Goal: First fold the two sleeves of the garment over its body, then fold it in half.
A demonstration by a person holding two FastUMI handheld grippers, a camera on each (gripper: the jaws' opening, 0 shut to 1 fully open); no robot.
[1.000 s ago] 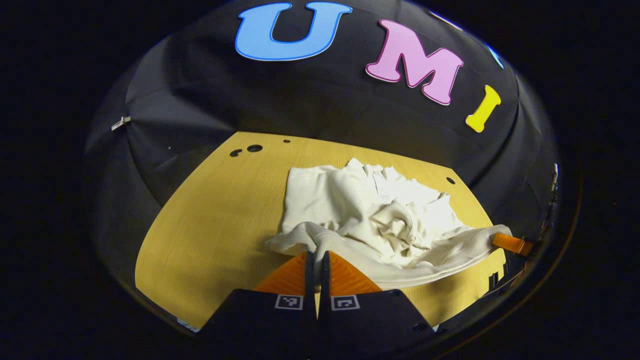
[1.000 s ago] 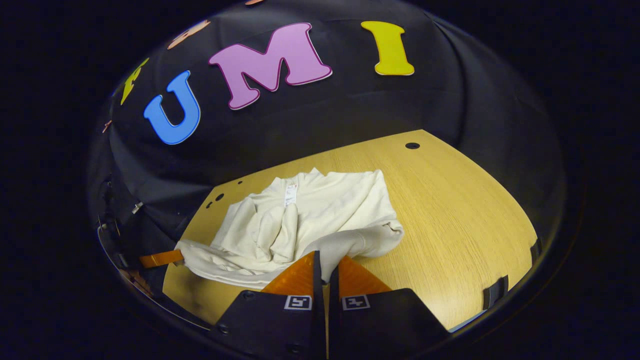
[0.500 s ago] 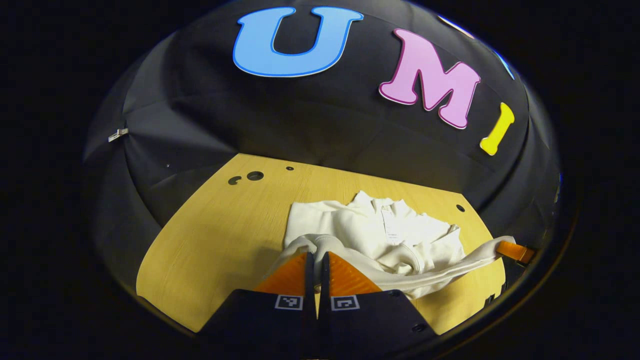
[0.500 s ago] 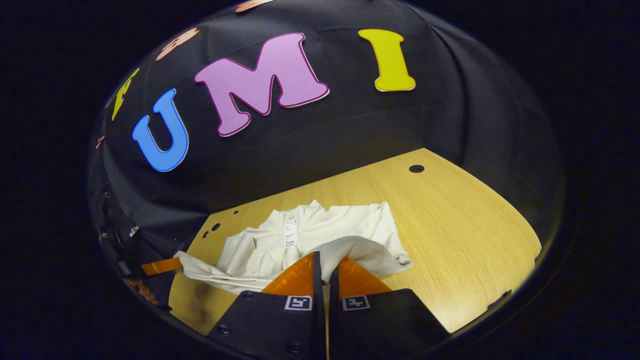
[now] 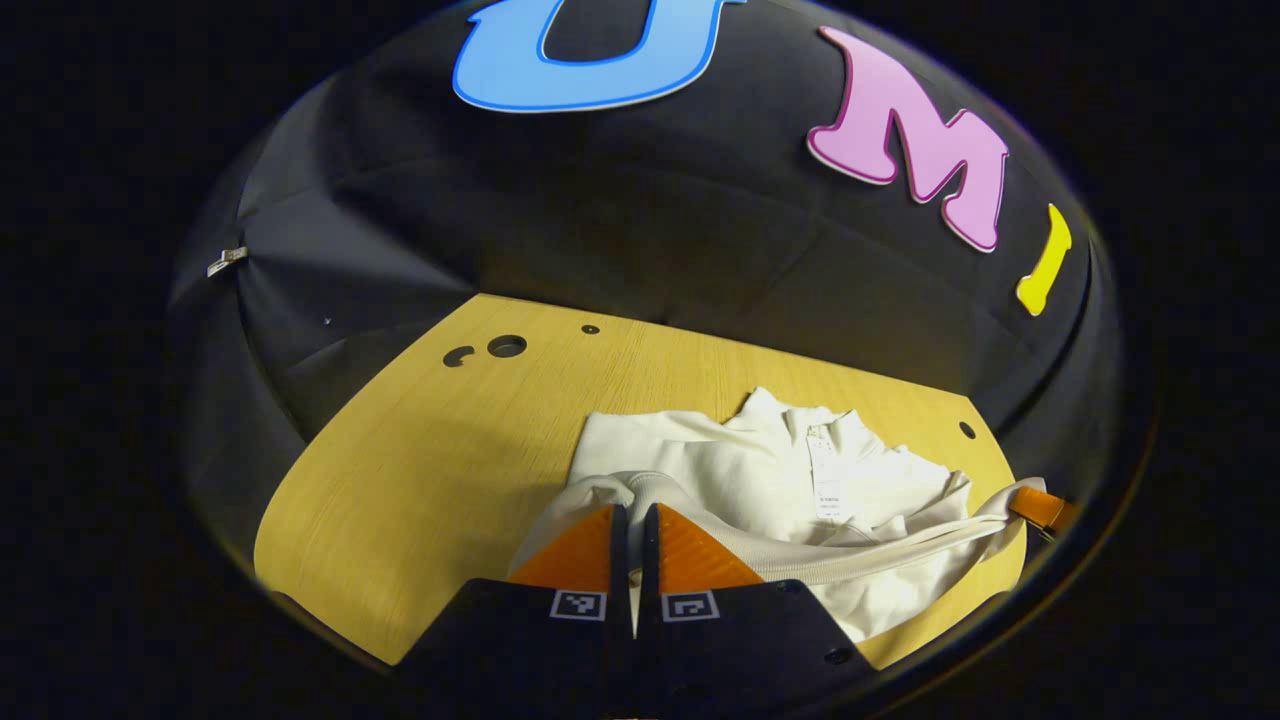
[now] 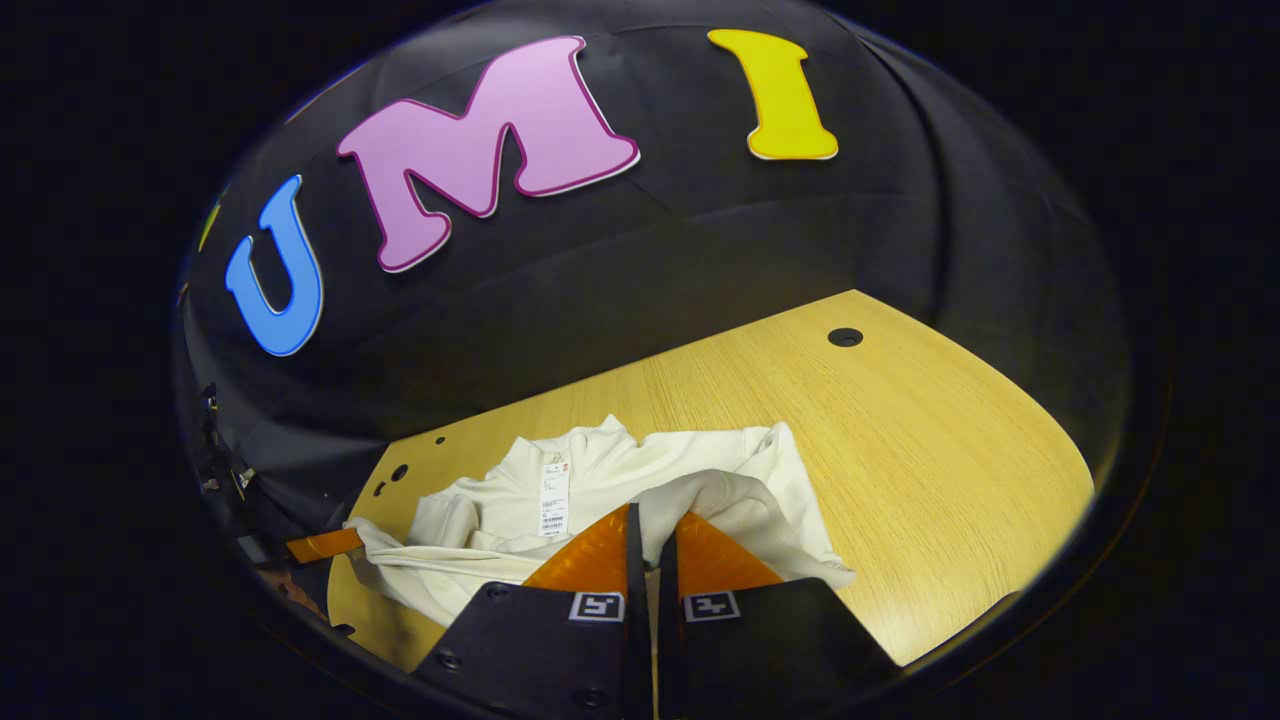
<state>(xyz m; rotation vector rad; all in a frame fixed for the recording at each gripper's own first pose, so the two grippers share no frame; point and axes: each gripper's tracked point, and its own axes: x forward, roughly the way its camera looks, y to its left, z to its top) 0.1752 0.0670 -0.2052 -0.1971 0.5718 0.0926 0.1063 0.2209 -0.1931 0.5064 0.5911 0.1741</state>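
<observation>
The garment (image 5: 760, 480) lies on the table (image 5: 420, 470), its hem edge stretched crosswise between the two tools. The left gripper (image 5: 632, 520) and the right gripper (image 6: 652, 522) each clamp one hem corner (fingers pressed together on cloth). The collar lies directly ahead of both, equally near, so the half-fold likely runs forward.

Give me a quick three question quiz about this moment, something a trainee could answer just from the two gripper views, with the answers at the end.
1. True or false: the left gripper is shut on the edge of the cream garment.
2. What does the right gripper hold? A) a paper tag, B) a fold of the garment, C) nothing.
3. Fill in: the garment's collar end lies on the wooden ___, with a white tag near the collar.

Key:
1. True. Both orange fingers press together on the cloth.
2. B. In the right gripper view, cloth bunches up where the closed fingers meet.
3. Table.
</observation>
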